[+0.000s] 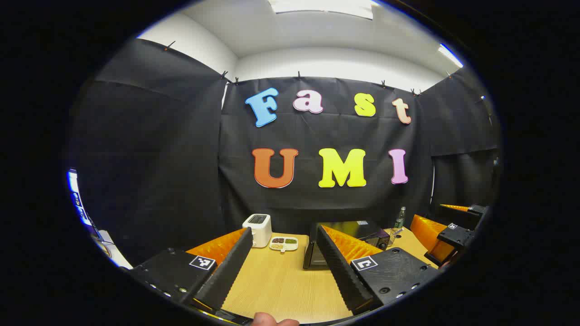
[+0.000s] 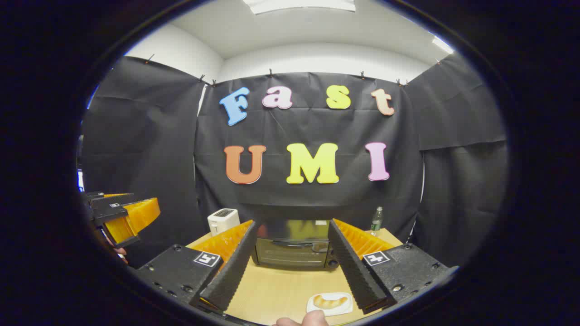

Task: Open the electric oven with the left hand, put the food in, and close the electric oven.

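Observation:
The black electric oven stands at the back of the wooden table, door closed, straight ahead in the right gripper view. In the left gripper view the oven sits partly behind the right finger. A small white plate with a croissant lies near the table's front edge, just inside the right finger of my right gripper, which is open and empty. My left gripper is open too, holding nothing, above the table. The right gripper appears far right in the left gripper view; the left gripper appears far left in the right one.
A white toaster stands at the back left, with a divided white dish of snacks beside it. A green bottle stands right of the oven. A person's fingertip shows at the bottom edge.

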Demonstrator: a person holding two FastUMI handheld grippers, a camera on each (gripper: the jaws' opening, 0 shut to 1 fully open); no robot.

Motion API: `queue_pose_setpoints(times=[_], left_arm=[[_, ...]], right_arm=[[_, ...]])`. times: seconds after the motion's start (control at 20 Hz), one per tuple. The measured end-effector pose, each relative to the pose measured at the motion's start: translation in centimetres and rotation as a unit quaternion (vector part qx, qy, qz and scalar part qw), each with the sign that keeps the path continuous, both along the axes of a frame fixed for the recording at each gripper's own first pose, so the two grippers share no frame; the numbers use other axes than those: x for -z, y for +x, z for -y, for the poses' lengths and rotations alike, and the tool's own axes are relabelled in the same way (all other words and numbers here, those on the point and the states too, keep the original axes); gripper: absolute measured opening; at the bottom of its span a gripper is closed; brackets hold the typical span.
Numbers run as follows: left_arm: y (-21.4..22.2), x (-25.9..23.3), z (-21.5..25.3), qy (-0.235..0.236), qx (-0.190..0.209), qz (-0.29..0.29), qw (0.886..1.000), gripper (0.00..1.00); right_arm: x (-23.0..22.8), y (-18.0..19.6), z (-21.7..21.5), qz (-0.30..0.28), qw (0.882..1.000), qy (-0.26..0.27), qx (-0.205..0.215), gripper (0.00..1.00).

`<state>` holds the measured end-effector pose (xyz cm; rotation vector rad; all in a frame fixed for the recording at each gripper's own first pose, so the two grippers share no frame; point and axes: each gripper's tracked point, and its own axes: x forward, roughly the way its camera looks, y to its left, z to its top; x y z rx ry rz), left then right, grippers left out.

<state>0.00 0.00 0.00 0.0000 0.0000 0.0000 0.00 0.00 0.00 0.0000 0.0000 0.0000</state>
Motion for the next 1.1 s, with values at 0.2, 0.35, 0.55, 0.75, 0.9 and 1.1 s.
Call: queue_pose_setpoints(times=[0.2, 0.35, 0.55, 0.75, 0.9, 1.1], left_arm=[[-0.3, 0.0, -0.8, 0.003, -0.009, 0.002, 1.0, 0.93], [-0.3, 0.1, -0.6, 0.007, -0.01, 0.003, 1.0, 0.93], [-0.2, 0.3, 0.0, 0.004, -0.004, 0.003, 1.0, 0.93], [-0.1, 0.3, 0.8, 0.006, 0.001, 0.002, 1.0, 0.93], [-0.1, 0.4, 1.3, 0.006, 0.005, 0.001, 1.0, 0.93], [-0.2, 0.4, 2.2, -0.001, 0.013, 0.0, 1.0, 0.93]], right_arm=[[0.3, 0.1, -0.1, -0.005, 1.0, 0.003, -0.005, 0.97], [0.3, 0.2, 0.0, -0.005, 1.0, 0.006, -0.005, 0.97], [0.3, 0.0, 0.1, -0.003, 1.0, 0.008, -0.008, 0.97], [0.4, 0.0, 0.9, -0.004, 1.0, 0.007, -0.003, 0.97], [0.6, -0.3, 1.8, -0.008, 1.0, 0.015, 0.006, 0.97], [1.1, -0.4, 3.3, -0.017, 0.999, 0.015, 0.023, 0.97]])
